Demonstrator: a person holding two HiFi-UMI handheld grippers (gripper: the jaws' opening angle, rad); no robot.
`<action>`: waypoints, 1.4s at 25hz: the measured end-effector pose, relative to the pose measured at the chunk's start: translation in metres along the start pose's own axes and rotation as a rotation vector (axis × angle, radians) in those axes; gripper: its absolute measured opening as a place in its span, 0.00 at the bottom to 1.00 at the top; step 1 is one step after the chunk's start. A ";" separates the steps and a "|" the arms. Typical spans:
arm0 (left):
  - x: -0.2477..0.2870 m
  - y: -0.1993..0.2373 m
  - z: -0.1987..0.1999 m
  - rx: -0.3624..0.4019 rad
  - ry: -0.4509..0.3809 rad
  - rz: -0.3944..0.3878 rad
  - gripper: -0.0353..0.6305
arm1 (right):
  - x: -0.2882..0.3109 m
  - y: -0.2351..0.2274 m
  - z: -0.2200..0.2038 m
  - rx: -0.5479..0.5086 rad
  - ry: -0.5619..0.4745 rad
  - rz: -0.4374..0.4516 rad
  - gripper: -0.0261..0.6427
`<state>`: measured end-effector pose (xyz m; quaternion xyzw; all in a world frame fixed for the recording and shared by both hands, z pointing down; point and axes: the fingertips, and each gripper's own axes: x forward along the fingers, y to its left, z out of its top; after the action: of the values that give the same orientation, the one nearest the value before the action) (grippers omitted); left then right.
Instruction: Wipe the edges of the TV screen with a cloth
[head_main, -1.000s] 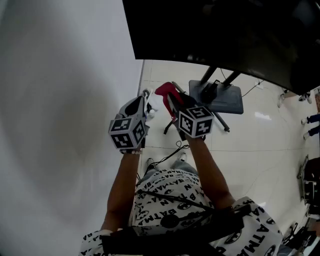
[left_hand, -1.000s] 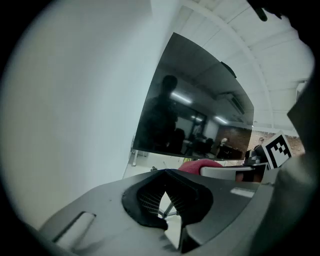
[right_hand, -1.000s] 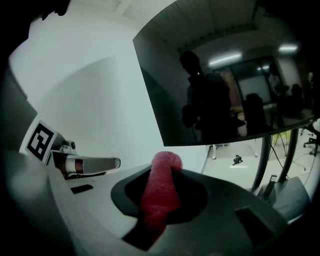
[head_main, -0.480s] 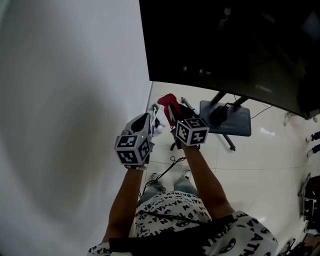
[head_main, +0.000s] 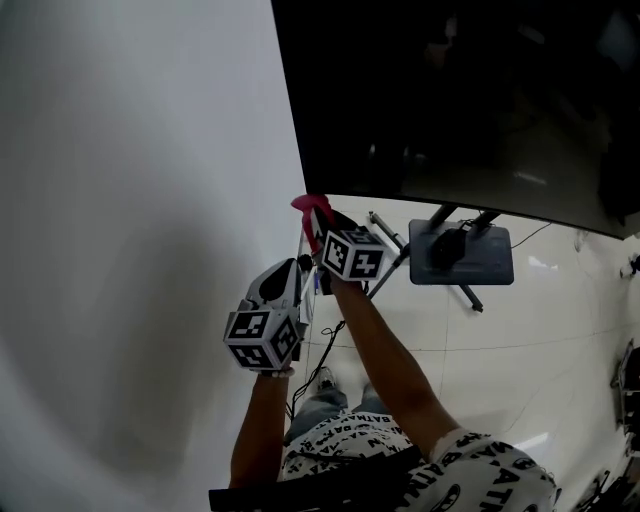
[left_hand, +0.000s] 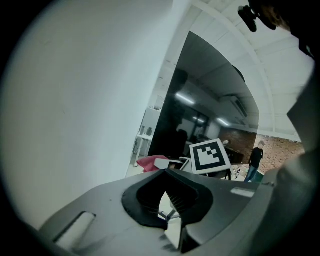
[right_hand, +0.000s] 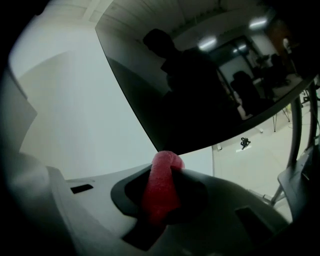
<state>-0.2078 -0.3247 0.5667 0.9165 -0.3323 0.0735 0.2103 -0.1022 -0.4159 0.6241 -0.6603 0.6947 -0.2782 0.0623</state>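
Note:
The TV screen (head_main: 450, 90) is a big black panel at the upper right, and its lower left corner sits just above the red cloth (head_main: 306, 204). My right gripper (head_main: 316, 215) is shut on that cloth and holds it up against the corner. In the right gripper view the cloth (right_hand: 161, 187) bulges out between the jaws, right under the screen's bottom edge (right_hand: 200, 142). My left gripper (head_main: 303, 268) hangs lower and to the left, apart from the TV. Its jaws (left_hand: 166, 172) meet at the tips with nothing between them. The cloth (left_hand: 149, 162) shows beyond them.
A white wall (head_main: 130, 200) fills the left side, close to the TV's left edge. The TV stand's dark base (head_main: 462, 255) and its slanted legs (head_main: 385, 275) stand on the pale tiled floor. A cable (head_main: 322, 335) trails on the floor below my arms.
My right gripper has risen up and left with the cloth, from in front of the stand to the screen's lower left corner. The left gripper has sunk a little, staying beside the wall.

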 end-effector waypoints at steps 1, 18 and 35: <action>-0.001 0.002 0.000 -0.004 -0.001 0.000 0.06 | 0.005 0.001 0.002 0.020 -0.008 0.000 0.13; 0.002 -0.009 -0.004 -0.005 0.031 -0.089 0.06 | 0.005 -0.016 0.023 0.116 -0.035 -0.068 0.12; 0.063 -0.114 -0.062 0.019 0.088 -0.149 0.06 | -0.092 -0.158 0.049 0.092 -0.061 -0.162 0.12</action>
<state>-0.0860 -0.2554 0.6017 0.9366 -0.2531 0.1009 0.2205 0.0704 -0.3388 0.6310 -0.7188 0.6233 -0.2940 0.0910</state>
